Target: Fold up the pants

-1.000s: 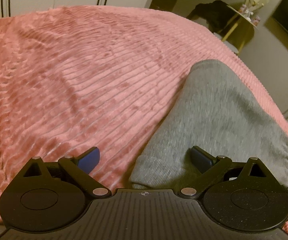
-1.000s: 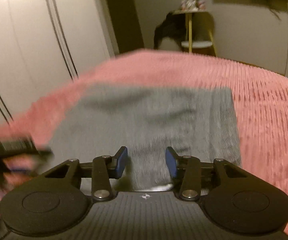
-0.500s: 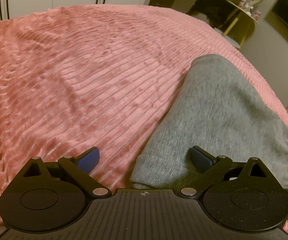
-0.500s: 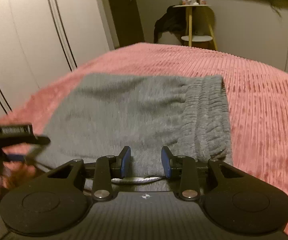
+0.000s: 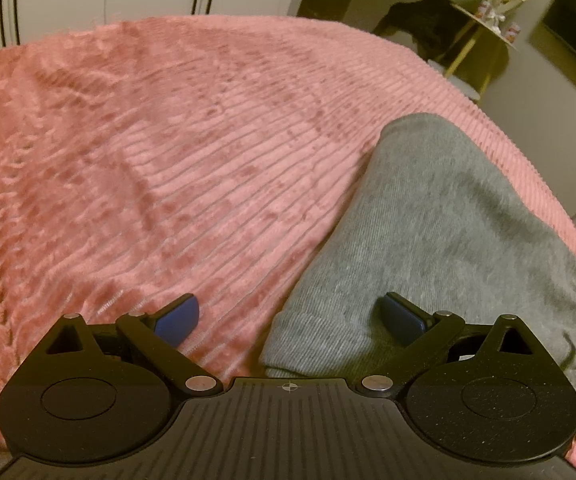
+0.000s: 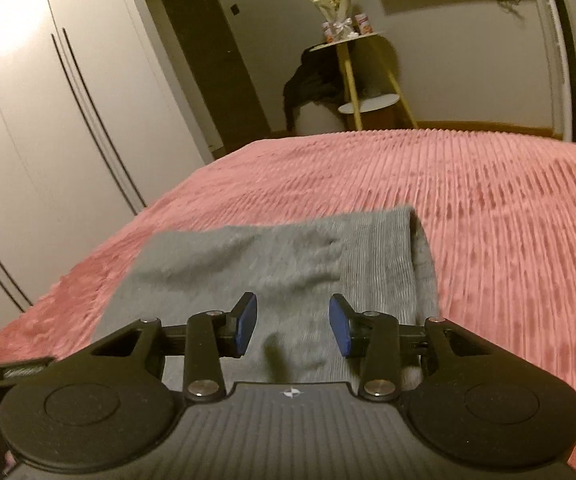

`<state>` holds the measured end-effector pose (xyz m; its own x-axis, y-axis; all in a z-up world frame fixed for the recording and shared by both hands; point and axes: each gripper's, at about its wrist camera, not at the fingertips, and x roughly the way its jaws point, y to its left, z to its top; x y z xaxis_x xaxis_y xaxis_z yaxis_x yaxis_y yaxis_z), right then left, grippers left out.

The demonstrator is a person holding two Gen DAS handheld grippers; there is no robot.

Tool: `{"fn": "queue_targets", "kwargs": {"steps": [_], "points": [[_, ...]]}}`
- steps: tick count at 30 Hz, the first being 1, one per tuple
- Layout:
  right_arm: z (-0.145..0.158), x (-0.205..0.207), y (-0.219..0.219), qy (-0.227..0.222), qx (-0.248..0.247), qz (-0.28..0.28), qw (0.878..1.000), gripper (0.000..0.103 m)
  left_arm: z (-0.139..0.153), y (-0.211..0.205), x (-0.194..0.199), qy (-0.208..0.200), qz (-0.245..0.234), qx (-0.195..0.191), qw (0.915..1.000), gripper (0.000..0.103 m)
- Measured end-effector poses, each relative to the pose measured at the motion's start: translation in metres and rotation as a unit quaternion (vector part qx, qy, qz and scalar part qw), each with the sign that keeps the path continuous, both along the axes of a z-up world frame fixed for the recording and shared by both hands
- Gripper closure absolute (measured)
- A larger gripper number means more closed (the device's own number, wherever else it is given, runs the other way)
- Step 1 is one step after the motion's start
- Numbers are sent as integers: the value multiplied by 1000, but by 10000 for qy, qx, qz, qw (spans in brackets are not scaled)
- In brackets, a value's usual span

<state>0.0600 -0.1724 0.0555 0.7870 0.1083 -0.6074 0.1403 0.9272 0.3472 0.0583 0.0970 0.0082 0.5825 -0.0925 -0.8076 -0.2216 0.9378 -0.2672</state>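
The grey pants point(image 5: 440, 232) lie folded into a compact rectangle on the pink ribbed bedspread point(image 5: 167, 152). In the left wrist view my left gripper point(image 5: 290, 314) stands wide open just above the near corner of the fold, its right pad over the grey cloth and its left pad over the bedspread. In the right wrist view the pants point(image 6: 271, 264) lie ahead and below, the ribbed waistband point(image 6: 384, 256) at the right edge. My right gripper point(image 6: 292, 328) hovers over the near edge, its jaws opening with nothing pinched between the blue pads.
White wardrobe doors point(image 6: 47, 120) stand along the left of the bed. Beyond the far edge are a yellow-legged side table point(image 6: 352, 76) with small items and a dark garment point(image 6: 312, 84). The other gripper's body point(image 6: 3, 372) shows at the lower left.
The right gripper has drawn back and tilted up, so the pants look smaller and farther; its jaws are a little wider. The left gripper has held still.
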Motion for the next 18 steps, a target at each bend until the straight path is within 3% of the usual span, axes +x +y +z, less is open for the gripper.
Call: {"fn": "queue_targets", "kwargs": {"steps": [4, 7, 12, 15, 18], "points": [[3, 27, -1, 17, -65, -235, 9997, 64, 14, -2, -11, -534, 52, 83, 9985, 3], [-1, 44, -2, -42, -403, -248, 9989, 64, 28, -10, -11, -1018, -42, 18, 9948, 2], [-25, 45, -9, -232, -547, 161, 9981, 64, 40, -46, 29, -1171, -504, 182, 9917, 2], [-21, 39, -34, -435, 163, 303, 9985, 63, 41, -67, 58, -1116, -645, 243, 9914, 2], [-17, 28, -69, -565, 988, 9, 9935, 44, 38, -90, 81, -1003, -866, 412, 9903, 2]]}}
